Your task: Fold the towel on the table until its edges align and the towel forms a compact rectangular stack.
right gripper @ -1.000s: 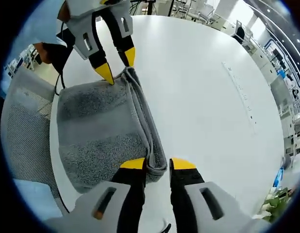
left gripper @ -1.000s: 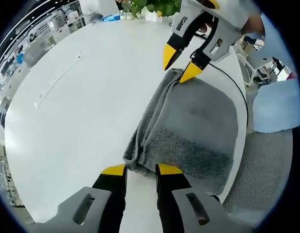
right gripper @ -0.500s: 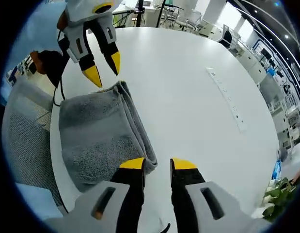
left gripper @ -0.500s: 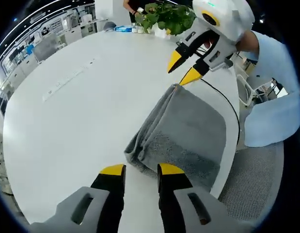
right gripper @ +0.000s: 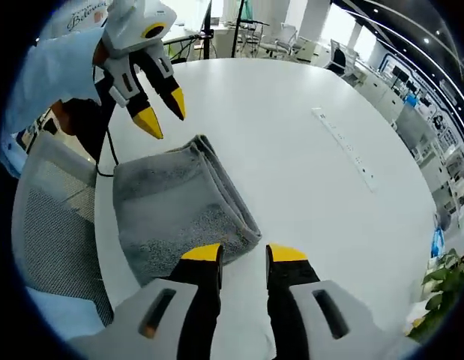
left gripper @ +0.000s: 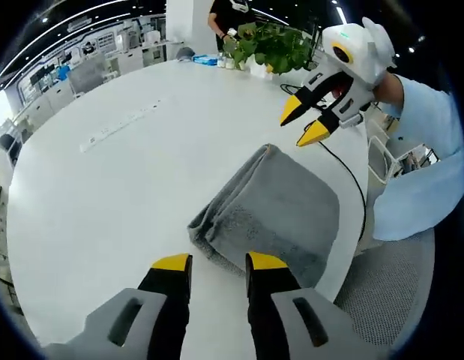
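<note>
Left tongs point(left gripper: 218, 262) empty, jaws apart with a narrow gap, hovering just off the near corner of the towel point(left gripper: 270, 212). Right tongs point(right gripper: 243, 253) same: parted, holding nothing, above the towel's folded edge. Towel is grey, folded into a compact rectangle, lying flat on the white round worktop point(left gripper: 127, 172) near its rim, beside a mesh chair point(right gripper: 55, 225). A power strip point(right gripper: 344, 145) is set into the worktop, well apart from the towel. Potted plant point(left gripper: 273, 41) at far edge.

The folded towel point(left gripper: 273, 214) lies on the table point(left gripper: 119, 180) near its edge, between both raised grippers.
</note>
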A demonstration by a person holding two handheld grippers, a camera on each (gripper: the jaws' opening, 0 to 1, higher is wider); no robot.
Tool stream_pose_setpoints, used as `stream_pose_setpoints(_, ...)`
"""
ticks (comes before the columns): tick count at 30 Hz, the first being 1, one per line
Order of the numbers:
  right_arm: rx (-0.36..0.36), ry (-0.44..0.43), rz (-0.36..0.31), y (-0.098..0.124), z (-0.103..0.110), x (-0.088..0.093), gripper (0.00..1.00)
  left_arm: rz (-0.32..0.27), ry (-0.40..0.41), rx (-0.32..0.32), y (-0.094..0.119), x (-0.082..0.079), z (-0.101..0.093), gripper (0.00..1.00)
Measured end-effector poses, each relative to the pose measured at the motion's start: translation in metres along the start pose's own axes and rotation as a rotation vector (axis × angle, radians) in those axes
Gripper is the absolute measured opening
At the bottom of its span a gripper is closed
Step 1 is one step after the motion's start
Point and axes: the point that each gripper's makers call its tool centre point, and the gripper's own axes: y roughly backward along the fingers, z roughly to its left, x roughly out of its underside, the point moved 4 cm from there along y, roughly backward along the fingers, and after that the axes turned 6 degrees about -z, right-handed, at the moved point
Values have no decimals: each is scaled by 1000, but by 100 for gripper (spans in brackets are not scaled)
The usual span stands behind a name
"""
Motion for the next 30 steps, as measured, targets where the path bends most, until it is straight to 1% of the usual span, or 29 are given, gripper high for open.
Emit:
stream_pose_setpoints(3, 2, -11, -3, 3, 3, 3, 23, -3, 9, -6, 3, 3, 2, 30)
stream_pose_setpoints(5, -1, -33, -10, 5, 4, 4, 25, -21, 32, -17, 5, 2, 1, 31)
stream_pose_setpoints(8, -6, -68, -27, 8, 9, 5, 27, -46, 67, -35, 9, 6, 0, 34)
stream_pose_setpoints(10, -12, -103, -41, 7, 11, 6, 30, -67, 99, -45, 10, 8, 2, 36)
stream_pose_setpoints(12, -23, -163, -57, 6, 13, 8, 34, -88, 156, -55, 9, 9, 0, 37)
stream_pose_setpoints(14, -33, -195, -64, 4, 15, 9, 37, -109, 202, -53, 9, 11, -1, 38)
stream_pose_setpoints(16, -29, -212, -71, 2, 16, 11, 40, -114, 216, -66, 6, 15, -2, 38)
stream_pose_setpoints(18, -27, -224, -70, 0, 17, 14, 40, -115, 246, -67, 2, 18, -8, 39)
stream_pose_setpoints(21, -36, -307, -86, -3, 22, 18, 39, -112, 284, -72, -1, 23, -12, 39)
stream_pose_setpoints(22, -37, -327, -89, -4, 23, 20, 39, -117, 315, -79, -5, 27, -13, 39)
stream_pose_setpoints(25, -35, -377, -92, -6, 24, 27, 38, -125, 360, -83, -9, 32, -13, 40)
stream_pose_setpoints(27, -45, -462, -100, -10, 28, 35, 37, -123, 394, -82, -10, 35, -15, 40)
stream_pose_setpoints(30, -62, -539, -106, -14, 35, 43, 35, -123, 432, -80, -11, 40, -22, 39)
